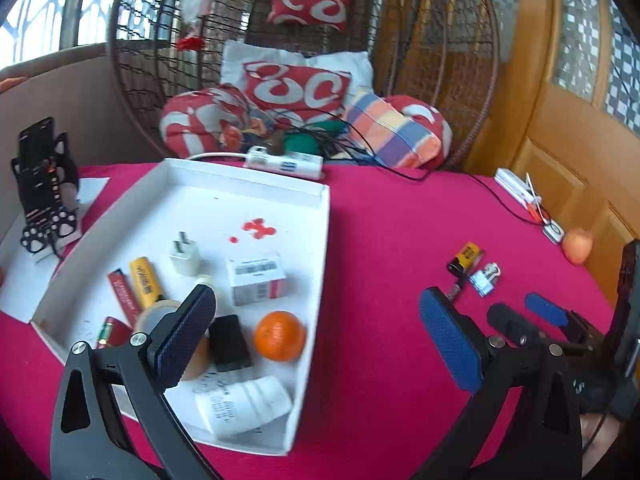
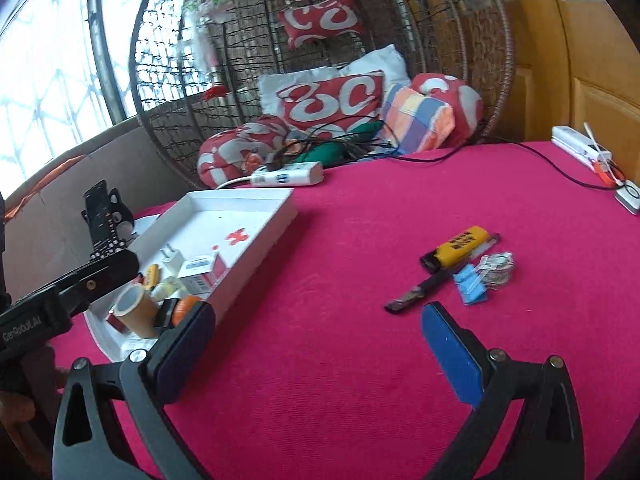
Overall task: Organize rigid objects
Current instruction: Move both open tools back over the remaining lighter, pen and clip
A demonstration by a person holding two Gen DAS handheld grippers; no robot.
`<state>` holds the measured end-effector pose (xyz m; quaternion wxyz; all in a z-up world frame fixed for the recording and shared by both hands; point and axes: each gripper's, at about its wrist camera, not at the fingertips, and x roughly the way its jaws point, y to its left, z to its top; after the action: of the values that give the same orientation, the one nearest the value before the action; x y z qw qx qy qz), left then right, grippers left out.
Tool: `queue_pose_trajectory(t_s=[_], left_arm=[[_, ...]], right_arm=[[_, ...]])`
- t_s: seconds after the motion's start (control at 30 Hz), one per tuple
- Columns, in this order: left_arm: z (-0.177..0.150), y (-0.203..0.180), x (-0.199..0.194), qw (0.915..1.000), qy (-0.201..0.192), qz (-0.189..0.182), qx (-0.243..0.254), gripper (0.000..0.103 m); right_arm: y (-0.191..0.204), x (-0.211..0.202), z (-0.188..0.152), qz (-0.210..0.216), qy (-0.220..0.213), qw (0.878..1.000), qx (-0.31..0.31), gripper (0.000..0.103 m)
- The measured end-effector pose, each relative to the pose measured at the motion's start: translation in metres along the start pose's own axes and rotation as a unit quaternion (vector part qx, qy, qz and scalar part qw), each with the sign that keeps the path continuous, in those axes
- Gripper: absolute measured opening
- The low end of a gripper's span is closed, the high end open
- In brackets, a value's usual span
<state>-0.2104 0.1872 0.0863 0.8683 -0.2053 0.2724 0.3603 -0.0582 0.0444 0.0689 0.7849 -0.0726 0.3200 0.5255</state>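
The left gripper (image 1: 316,336) is being held with its fingers spread wide and nothing between them, over the near edge of the white tray (image 1: 316,264). In the tray an orange (image 1: 279,335), a yellow lighter (image 1: 146,282), a white plug adapter (image 1: 184,258), a small carton (image 1: 258,278) and a tape roll (image 1: 154,314) are lying. The right gripper (image 2: 320,344) is likewise being held agape and empty above the magenta cloth (image 2: 360,320). Just beyond it a second yellow lighter (image 2: 456,249), a blue binder clip (image 2: 472,285) and a dark pen-like stick (image 2: 420,292) are lying close together, well apart from the tray.

Magenta tablecloth (image 2: 360,360), white tray (image 1: 312,280)
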Motion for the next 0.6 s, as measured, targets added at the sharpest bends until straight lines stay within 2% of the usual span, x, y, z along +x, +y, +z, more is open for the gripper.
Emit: queue_pose_trajectory(t_s=[0.1, 0.17, 0.27, 0.37, 0.47, 0.6], left_arm=[[0.000, -0.027, 0.028, 0.9973, 0.047, -0.046, 0.032, 0.103], [0.000, -0.049, 0.046, 0.9943, 0.066, -0.055, 0.064, 0.103], [0.004, -0.079, 0.077, 0.9890, 0.081, -0.046, 0.115, 0.103], [0.013, -0.100, 0.116, 0.9836, 0.112, -0.054, 0.131, 0.103], [0.026, -0.122, 0.150, 0.9780, 0.129, -0.052, 0.156, 0.103], [0.040, -0.144, 0.188, 0.9716, 0.137, -0.010, 0.192, 0.103]], right_arm=[[-0.059, -0.006, -0.003, -0.036, 0.011, 0.998, 0.056, 0.103], [-0.095, -0.009, -0.005, -0.058, 0.028, 0.994, 0.085, 0.103], [-0.129, -0.017, -0.008, -0.105, 0.038, 0.989, 0.093, 0.103], [-0.148, -0.019, -0.013, -0.126, 0.046, 0.986, 0.099, 0.103], [-0.156, -0.018, -0.016, -0.109, 0.053, 0.985, 0.119, 0.103], [-0.147, -0.013, -0.015, -0.116, 0.065, 0.986, 0.101, 0.103]])
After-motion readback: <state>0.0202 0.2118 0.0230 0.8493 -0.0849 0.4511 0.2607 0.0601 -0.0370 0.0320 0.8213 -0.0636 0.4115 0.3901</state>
